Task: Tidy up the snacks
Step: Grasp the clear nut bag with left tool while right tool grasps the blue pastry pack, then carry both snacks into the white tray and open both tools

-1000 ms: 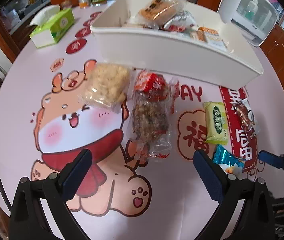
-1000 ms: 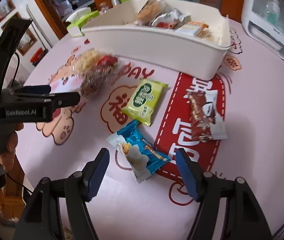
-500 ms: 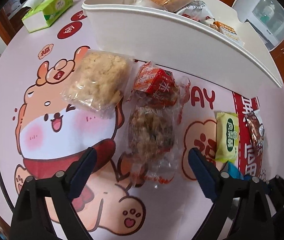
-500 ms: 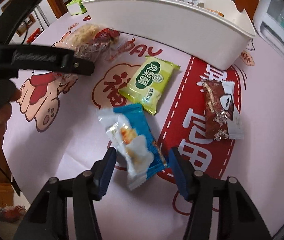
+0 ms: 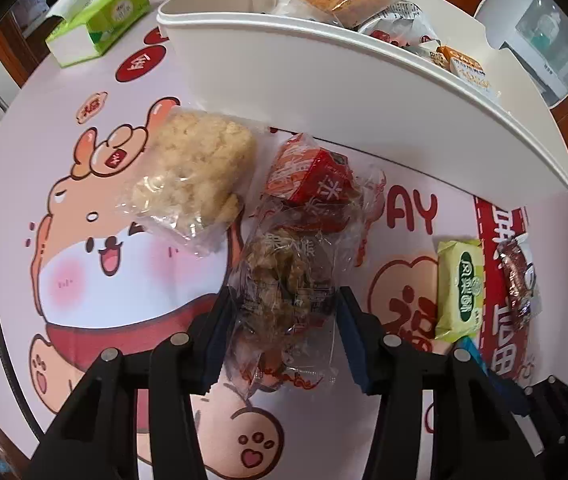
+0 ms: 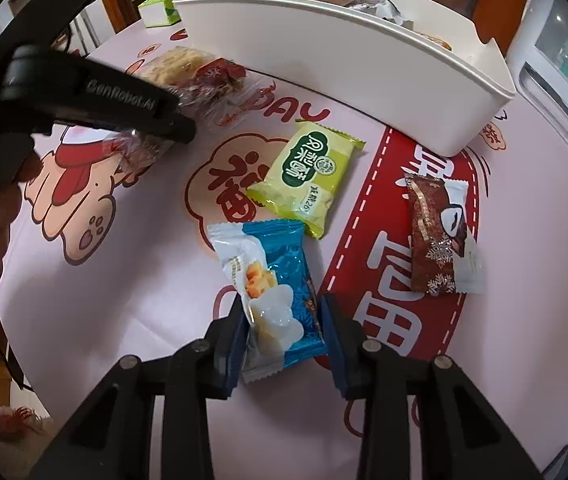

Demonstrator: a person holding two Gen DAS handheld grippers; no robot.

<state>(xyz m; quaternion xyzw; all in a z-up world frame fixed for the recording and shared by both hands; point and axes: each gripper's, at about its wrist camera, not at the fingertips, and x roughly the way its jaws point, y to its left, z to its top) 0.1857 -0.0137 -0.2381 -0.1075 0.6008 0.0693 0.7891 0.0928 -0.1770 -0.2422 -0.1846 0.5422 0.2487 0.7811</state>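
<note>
My left gripper (image 5: pixel 284 320) is shut on a clear packet of brown crunchy snack (image 5: pixel 288 288) that lies on the table. My right gripper (image 6: pixel 282 320) is shut on a blue and white snack packet (image 6: pixel 272 280), which also rests on the table. A pale rice-puff packet (image 5: pixel 196 172) and a red packet (image 5: pixel 316 180) lie beyond the left gripper. A green packet (image 6: pixel 308 172) and a brown chocolate packet (image 6: pixel 436 236) lie beyond the right one. The white bin (image 5: pixel 324 92) with several snacks in it stands behind them.
A green tissue box (image 5: pixel 96 24) stands at the back left. A white appliance (image 6: pixel 560 72) stands at the back right. The left gripper's body (image 6: pixel 96 96) and the hand that holds it fill the left of the right wrist view. The tablecloth (image 5: pixel 84 272) bears a cartoon print.
Both grippers moved forward and down onto their packets and their fingers closed: the left around the brown snack packet, the right around the blue packet.
</note>
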